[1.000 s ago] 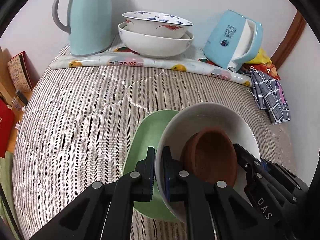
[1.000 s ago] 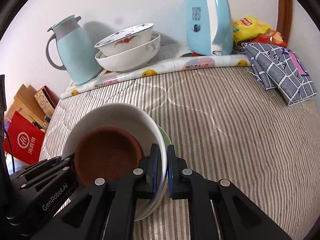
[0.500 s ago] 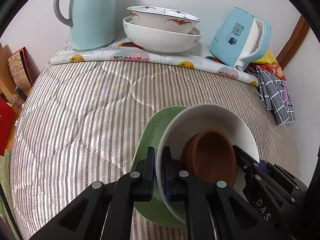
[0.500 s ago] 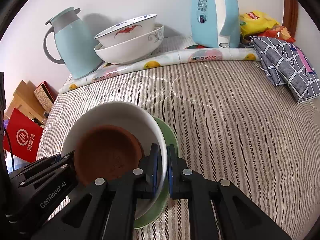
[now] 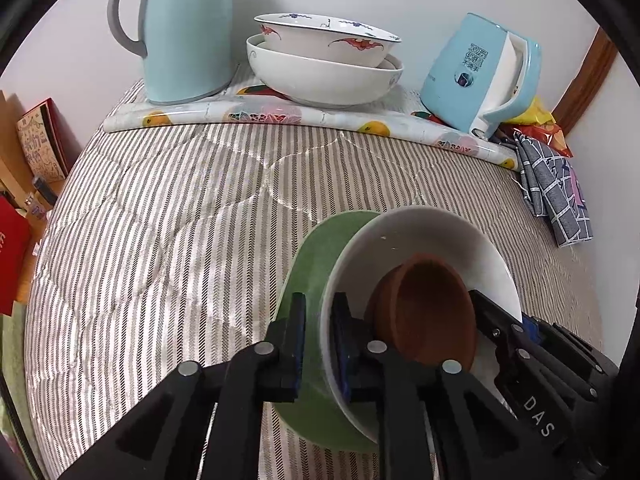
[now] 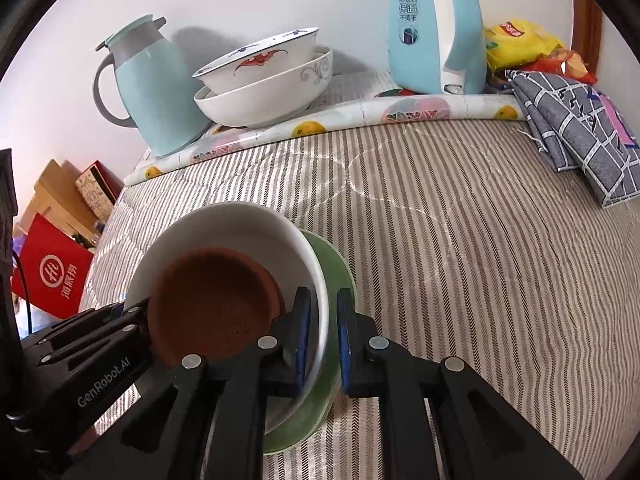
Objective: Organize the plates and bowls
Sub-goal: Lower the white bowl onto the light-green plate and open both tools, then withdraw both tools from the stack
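Observation:
A stack of a green plate (image 5: 316, 264) (image 6: 334, 268), a white bowl (image 5: 432, 232) (image 6: 240, 224) and a small brown bowl (image 5: 428, 308) (image 6: 212, 300) is held above the striped tablecloth. My left gripper (image 5: 320, 340) is shut on the left rims of the plate and white bowl. My right gripper (image 6: 322, 340) is shut on their right rims. Two nested white bowls (image 5: 324, 68) (image 6: 264, 80), the upper one with red and blue patterns, stand at the back on a fruit-print mat.
A light blue thermos jug (image 5: 188, 28) (image 6: 156, 92) stands back left. A blue electric kettle (image 5: 484, 80) (image 6: 436, 28) stands back right. A grey checked cloth (image 5: 556, 192) (image 6: 580, 132) and snack packets (image 6: 520, 40) lie at the right edge. Boxes (image 6: 52, 276) are left of the table.
Both grippers have carried the held stack forward towards the back of the table; the nested bowls, jug and kettle now look nearer. The grip is unchanged.

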